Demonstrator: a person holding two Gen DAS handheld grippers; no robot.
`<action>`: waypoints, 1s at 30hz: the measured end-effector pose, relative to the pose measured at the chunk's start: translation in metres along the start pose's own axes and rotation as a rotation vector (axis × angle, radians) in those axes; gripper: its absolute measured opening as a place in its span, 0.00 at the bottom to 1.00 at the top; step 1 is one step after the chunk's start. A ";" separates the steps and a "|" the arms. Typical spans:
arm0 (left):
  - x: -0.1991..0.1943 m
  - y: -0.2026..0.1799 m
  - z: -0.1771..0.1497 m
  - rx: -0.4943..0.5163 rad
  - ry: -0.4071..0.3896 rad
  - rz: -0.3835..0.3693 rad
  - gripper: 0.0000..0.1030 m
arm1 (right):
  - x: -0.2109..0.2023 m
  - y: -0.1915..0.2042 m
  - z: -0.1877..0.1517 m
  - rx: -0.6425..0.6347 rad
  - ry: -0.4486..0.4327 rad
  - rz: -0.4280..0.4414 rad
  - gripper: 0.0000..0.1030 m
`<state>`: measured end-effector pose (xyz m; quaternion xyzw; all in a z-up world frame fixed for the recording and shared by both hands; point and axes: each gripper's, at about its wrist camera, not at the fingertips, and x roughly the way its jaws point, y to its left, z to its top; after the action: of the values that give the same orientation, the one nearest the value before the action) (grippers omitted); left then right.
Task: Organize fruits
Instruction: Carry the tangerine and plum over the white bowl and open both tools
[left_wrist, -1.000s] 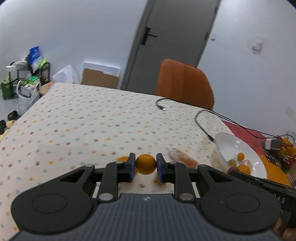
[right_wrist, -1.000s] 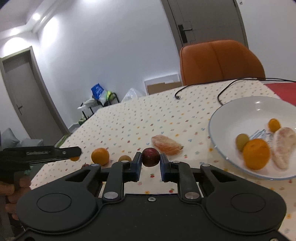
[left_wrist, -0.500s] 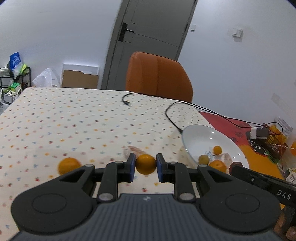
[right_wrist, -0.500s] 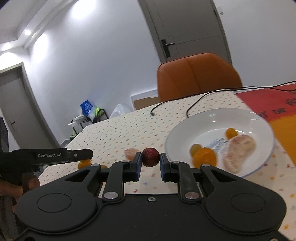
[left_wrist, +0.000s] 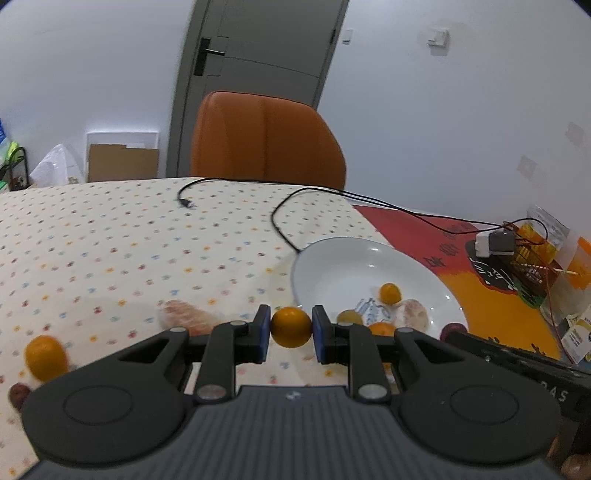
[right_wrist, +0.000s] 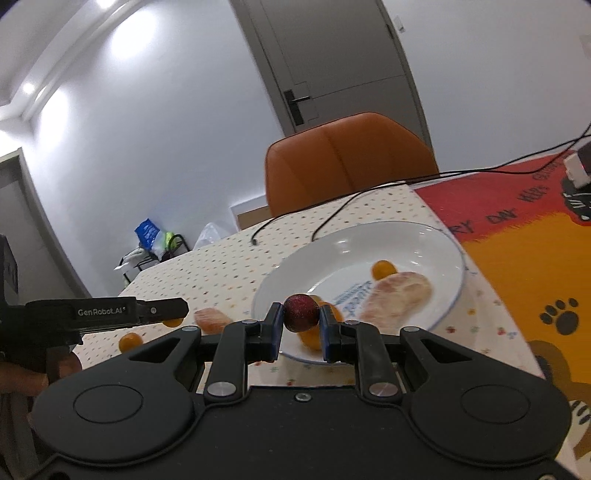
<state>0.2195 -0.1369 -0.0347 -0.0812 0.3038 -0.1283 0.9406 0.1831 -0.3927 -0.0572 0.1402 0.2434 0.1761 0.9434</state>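
Note:
My left gripper (left_wrist: 291, 328) is shut on a small round orange fruit (left_wrist: 291, 328), held above the dotted tablecloth just left of the white plate (left_wrist: 332, 258). My right gripper (right_wrist: 300, 324) is shut on a dark red round fruit (right_wrist: 300, 312), hovering over the near rim of the same plate (right_wrist: 436, 243). In the plate lie a small orange fruit (right_wrist: 382, 269), a peeled pale citrus piece (right_wrist: 399, 291), a green fruit (left_wrist: 349, 316) and an orange (left_wrist: 382, 328). On the cloth remain a peeled segment (left_wrist: 184, 313), an orange (left_wrist: 45, 357) and a dark red fruit (left_wrist: 16, 393).
An orange chair (left_wrist: 266, 140) stands behind the table. Black cables (left_wrist: 280, 221) run across the cloth toward a charger (left_wrist: 495, 243) on a red and yellow mat (right_wrist: 517, 236). Packaging (left_wrist: 561, 258) sits at the far right. A hand (right_wrist: 22, 376) holds the left gripper.
Both grippers have swung right toward the plate, each still carrying its fruit. The plate now lies close in front of both, and the loose fruits have slid to the left.

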 end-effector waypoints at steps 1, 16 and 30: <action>0.003 -0.003 0.002 0.002 0.002 -0.002 0.21 | 0.000 -0.004 0.000 0.005 -0.001 -0.001 0.19; 0.052 -0.024 0.016 0.027 0.052 -0.010 0.21 | 0.032 -0.034 0.013 0.043 0.015 0.012 0.19; 0.063 -0.024 0.018 0.011 0.093 -0.008 0.29 | 0.044 -0.037 0.014 0.053 0.031 0.040 0.36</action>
<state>0.2753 -0.1768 -0.0495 -0.0710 0.3461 -0.1373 0.9254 0.2362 -0.4106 -0.0762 0.1673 0.2598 0.1903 0.9318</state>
